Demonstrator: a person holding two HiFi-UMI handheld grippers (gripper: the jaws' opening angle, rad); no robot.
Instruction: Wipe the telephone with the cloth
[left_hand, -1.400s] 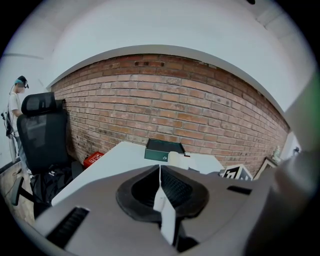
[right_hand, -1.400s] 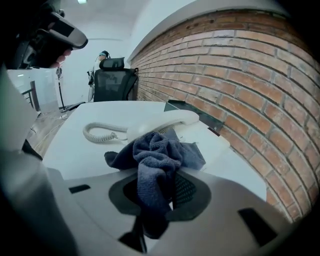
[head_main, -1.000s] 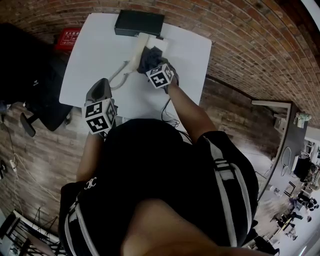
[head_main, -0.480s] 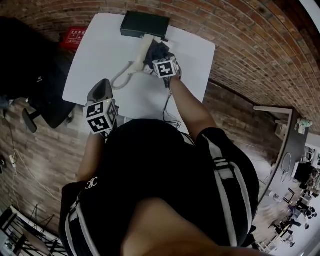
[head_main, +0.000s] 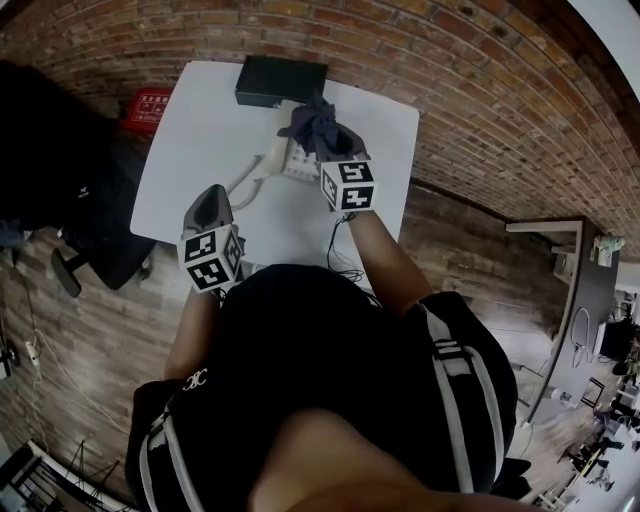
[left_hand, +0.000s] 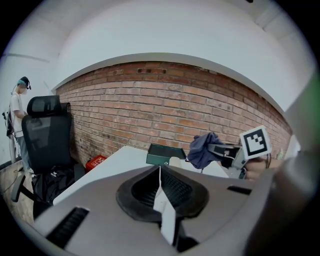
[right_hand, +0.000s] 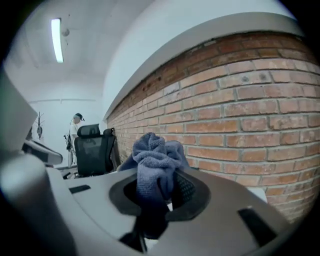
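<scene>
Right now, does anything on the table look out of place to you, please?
Yes: the handset lies off the telephone base, on the white table beside it, with its cord trailing loose. That may be deliberate for wiping. Nothing else looks odd.

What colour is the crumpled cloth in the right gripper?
A dusky blue-grey cloth, seen best in the right gripper view.

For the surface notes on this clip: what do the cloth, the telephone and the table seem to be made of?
Cloth: blue-grey soft fabric, probably microfibre or terry, given the fuzzy looped texture and the bunched folds.
Telephone: off-white and smooth, likely moulded plastic, though it is too small to be sure.
Table: plain white, flat matte top, perhaps laminate. Its core is not visible.
</scene>
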